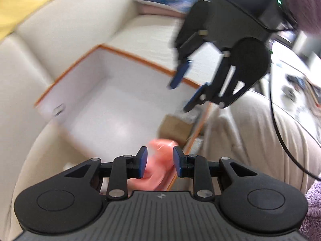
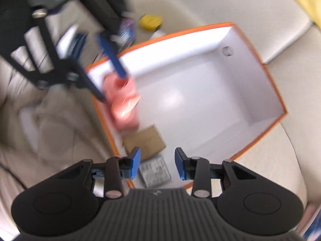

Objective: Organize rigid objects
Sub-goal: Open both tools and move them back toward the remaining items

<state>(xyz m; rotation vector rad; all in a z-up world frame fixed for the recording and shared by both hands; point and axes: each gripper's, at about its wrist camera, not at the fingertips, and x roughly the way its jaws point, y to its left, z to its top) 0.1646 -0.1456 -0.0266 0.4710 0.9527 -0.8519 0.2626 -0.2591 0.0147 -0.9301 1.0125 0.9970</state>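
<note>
Box (image 2: 200, 92), orange-edged with white interior, sits open-topped on a cream cushioned seat (image 2: 260, 160); one small round fitting shows on an inner end wall.

Contents, all along one long wall of the box:
- Pink object (image 2: 124, 104), blurred, rounded with a hollow on top, against the wall near a corner. In the left wrist view it appears between the left gripper's pads (image 1: 143, 161); whether they touch it cannot be told.
- Brown cardboard packet (image 2: 145, 140), flat on the floor just beside the pink object.
- Grey speckled packet (image 2: 155, 170), flat, next to the brown one toward the box's corner.

Left gripper (image 1: 159, 161): over the box wall at the pink object, jaws apart; grasp cannot be told.
Right gripper (image 2: 157, 163): above the corner holding the two packets, jaws parted with nothing between them.

Outside the box: yellow object (image 2: 150, 21) and blurred items beyond its far edge; beige cloth (image 2: 50, 120) beside the long wall.
</note>
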